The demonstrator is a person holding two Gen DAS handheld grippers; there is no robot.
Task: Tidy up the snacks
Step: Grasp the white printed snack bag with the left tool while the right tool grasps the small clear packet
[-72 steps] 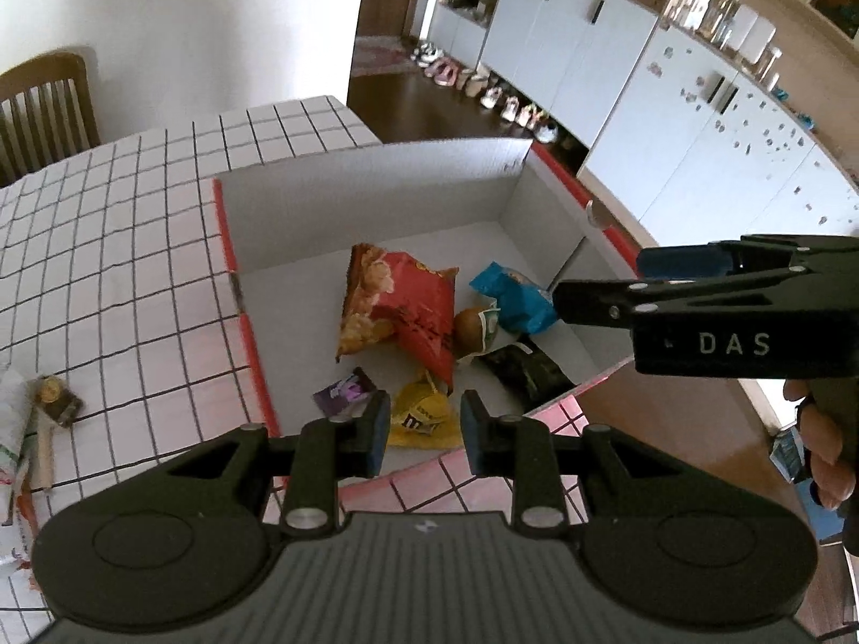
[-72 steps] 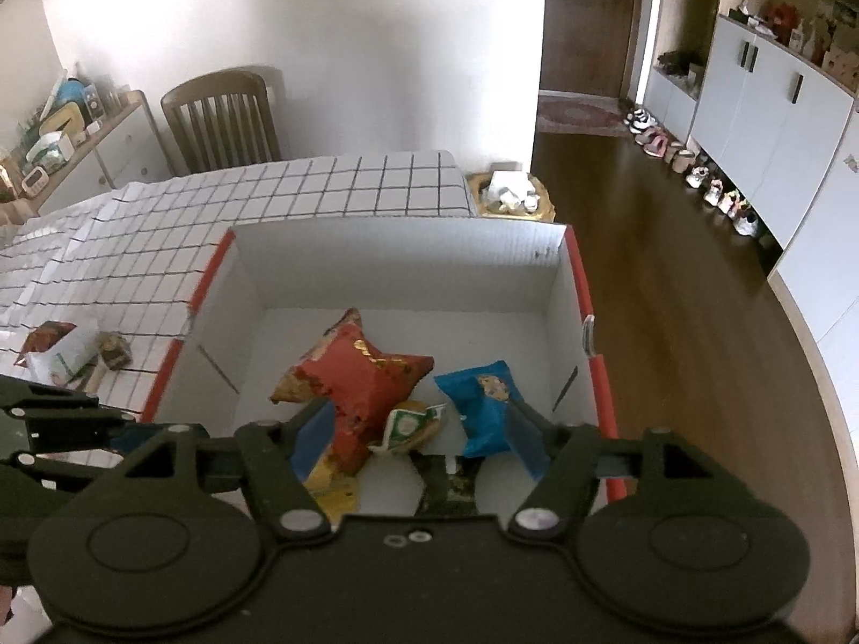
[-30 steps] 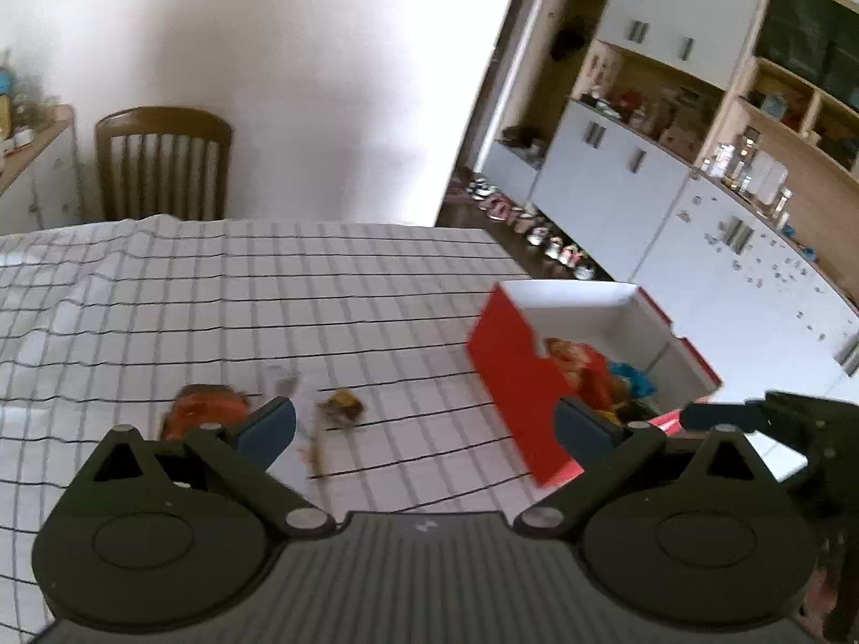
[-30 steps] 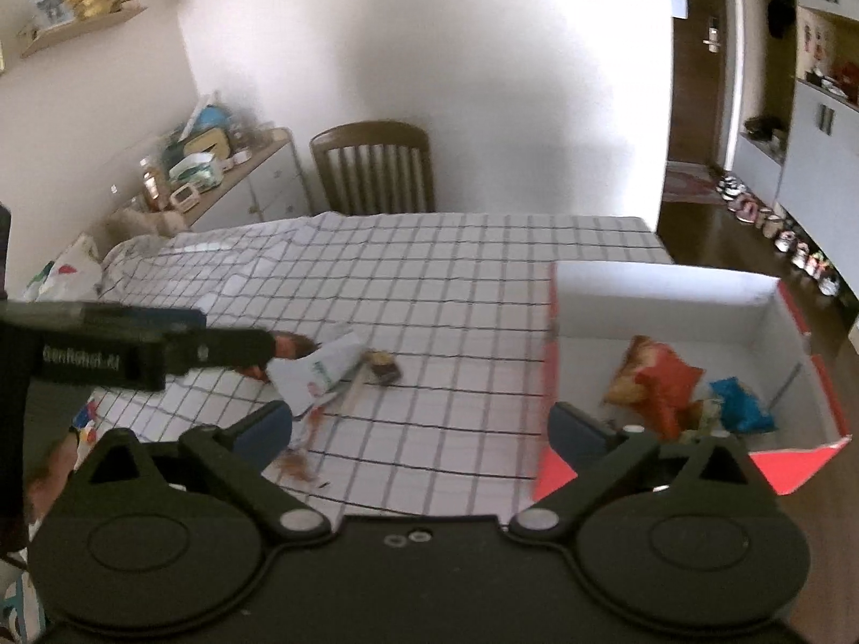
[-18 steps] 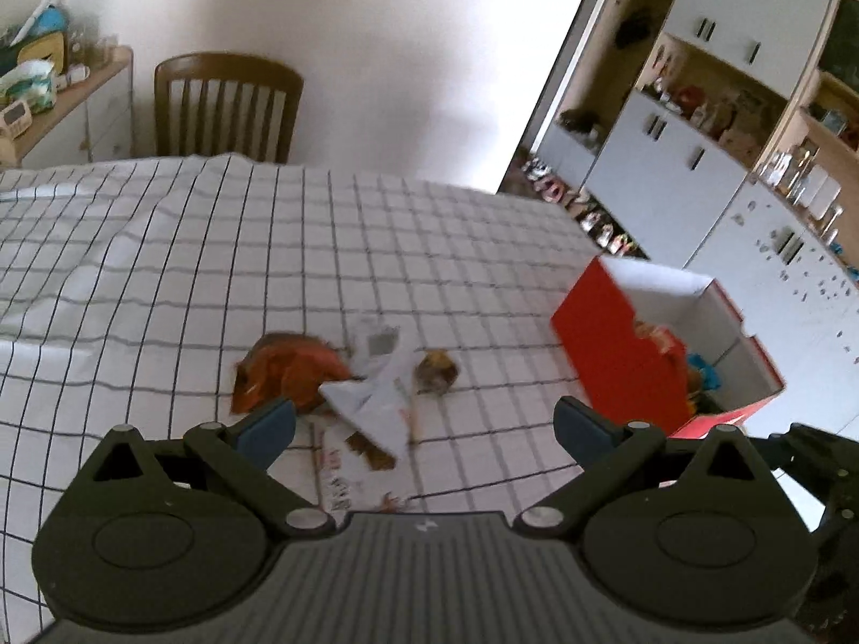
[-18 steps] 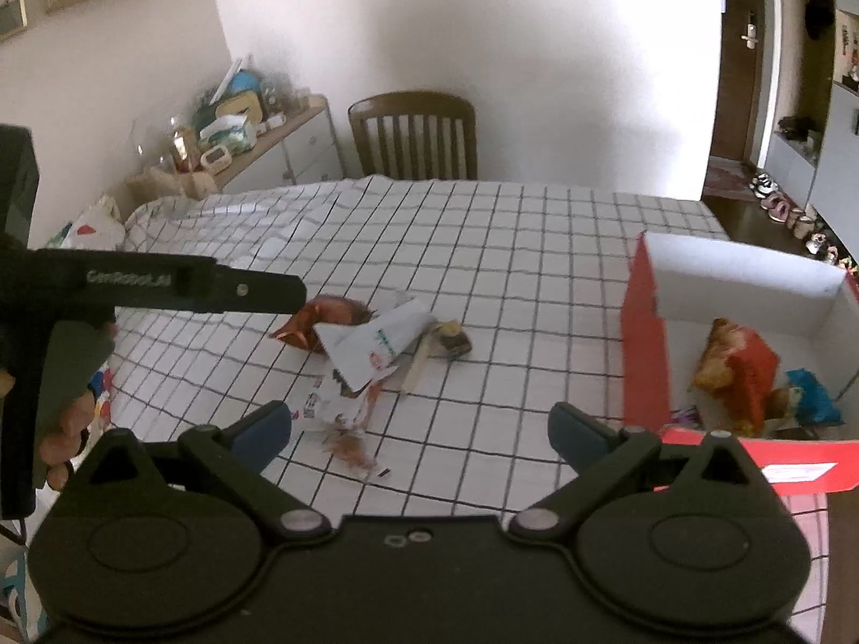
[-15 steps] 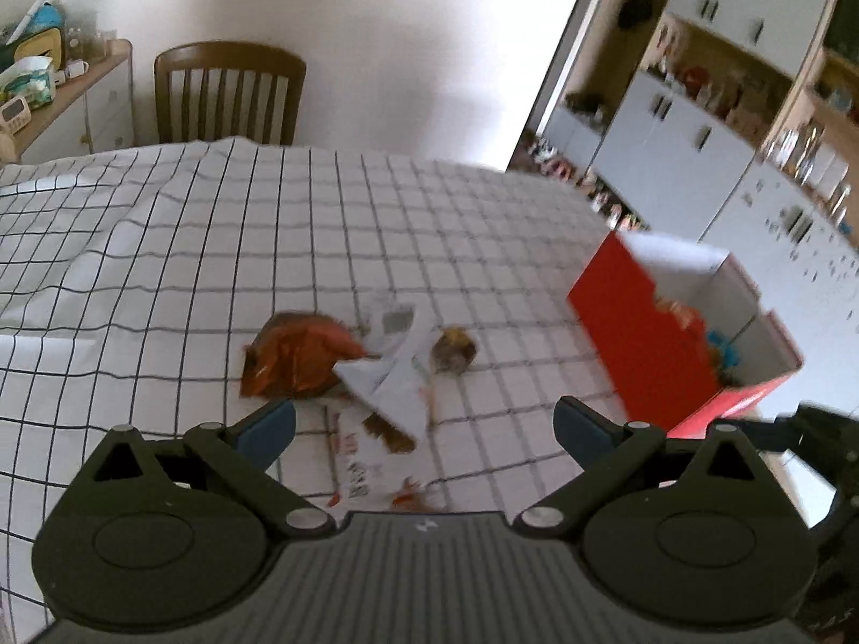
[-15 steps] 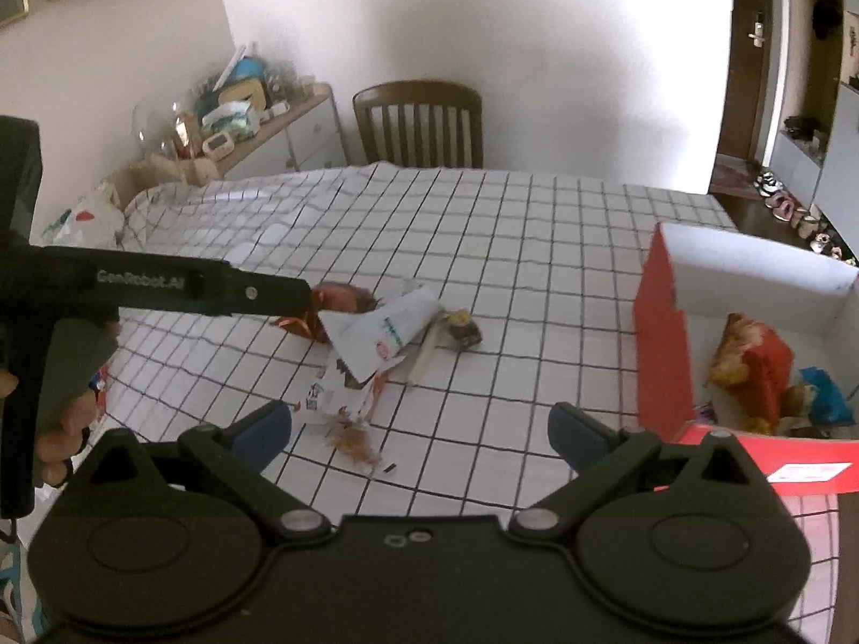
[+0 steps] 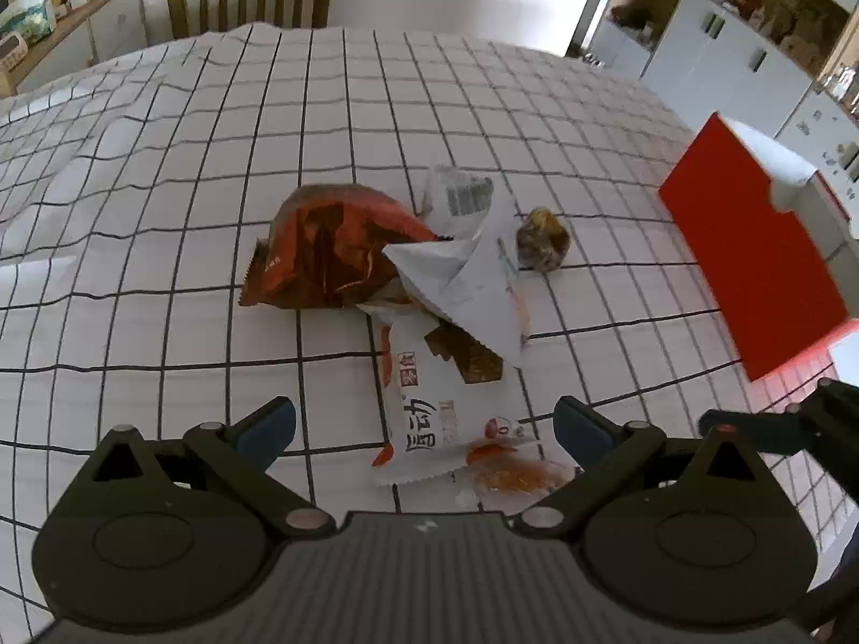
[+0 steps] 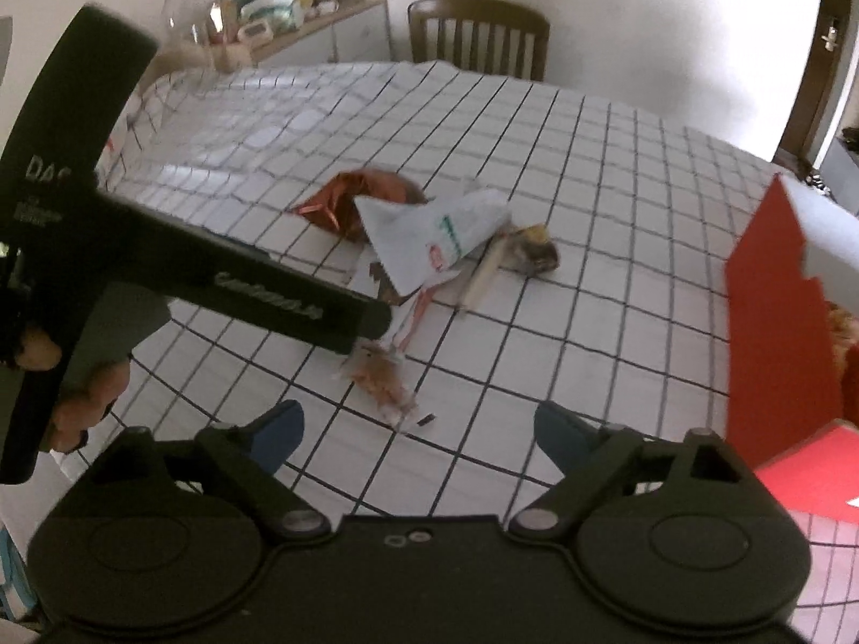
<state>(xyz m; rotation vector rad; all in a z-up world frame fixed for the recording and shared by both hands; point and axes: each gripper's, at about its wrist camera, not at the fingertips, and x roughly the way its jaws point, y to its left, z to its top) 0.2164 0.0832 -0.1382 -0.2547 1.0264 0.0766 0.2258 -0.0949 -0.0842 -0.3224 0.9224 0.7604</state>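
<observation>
A loose pile of snacks lies on the checked tablecloth: a crinkled orange-red bag (image 9: 322, 257), a folded white packet (image 9: 472, 279) across it, a white packet with red characters (image 9: 429, 413), and a small brown wrapped snack (image 9: 542, 239). My left gripper (image 9: 424, 426) hovers open just above the lettered packet, its pads on either side of it and not touching. My right gripper (image 10: 419, 426) is open with its jaws closing and nothing between them, just short of the packet's torn orange end (image 10: 381, 375). The red box (image 10: 778, 311) stands at the right.
A pale stick (image 10: 483, 273) lies beside the brown snack (image 10: 531, 255). A wooden chair (image 10: 478, 32) stands at the table's far side, and a cluttered sideboard (image 10: 300, 27) at the back left. The left gripper's body (image 10: 241, 279) crosses the right wrist view.
Both grippers have dropped toward the snack pile, which now looms larger in both views. The red box has slid to the right edge. The right jaws have narrowed slightly.
</observation>
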